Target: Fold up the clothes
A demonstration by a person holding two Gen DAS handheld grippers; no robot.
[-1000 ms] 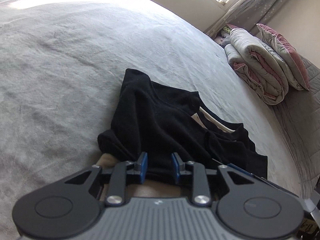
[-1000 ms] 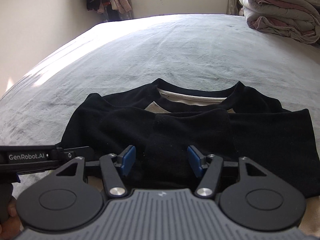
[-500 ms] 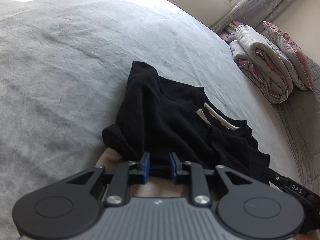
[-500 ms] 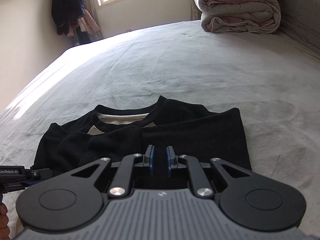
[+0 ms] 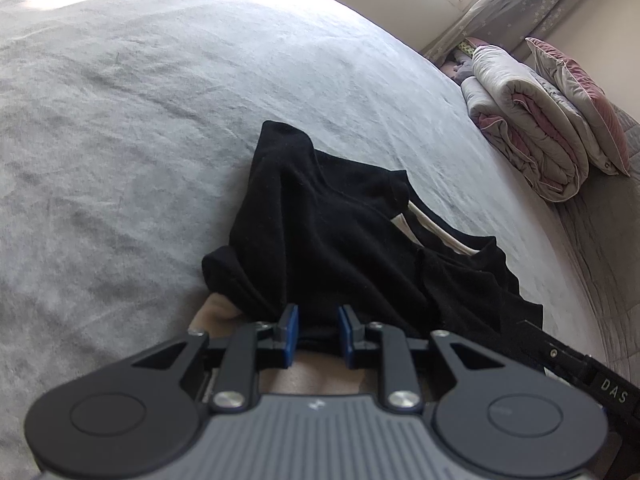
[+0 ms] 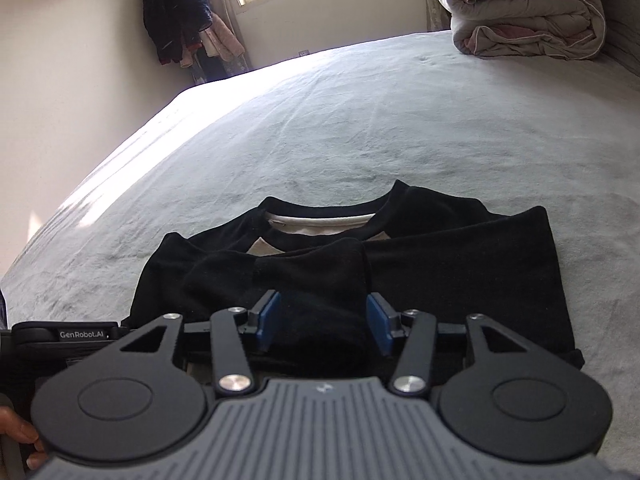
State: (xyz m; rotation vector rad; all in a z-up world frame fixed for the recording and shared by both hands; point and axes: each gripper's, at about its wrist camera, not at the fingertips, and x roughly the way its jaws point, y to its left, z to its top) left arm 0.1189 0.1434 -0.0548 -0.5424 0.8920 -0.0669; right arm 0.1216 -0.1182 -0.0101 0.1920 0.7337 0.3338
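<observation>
Two grippers work one black knit sweater, which lies half-folded on the grey bed, well short of the rolled grey-and-pink quilt. The left gripper pinches a bunched edge at the sweater's left end. The right gripper is opening, its blue pads clear of the cloth between them. The sweater's long axis runs crosswise before the right gripper, which looks nearer the folded middle.

I cannot see the black shirt's near hem behind my right gripper's body, folded duvet cut by the top edge, hanging clothes too blurred to sort, hand cropped at the left edge
</observation>
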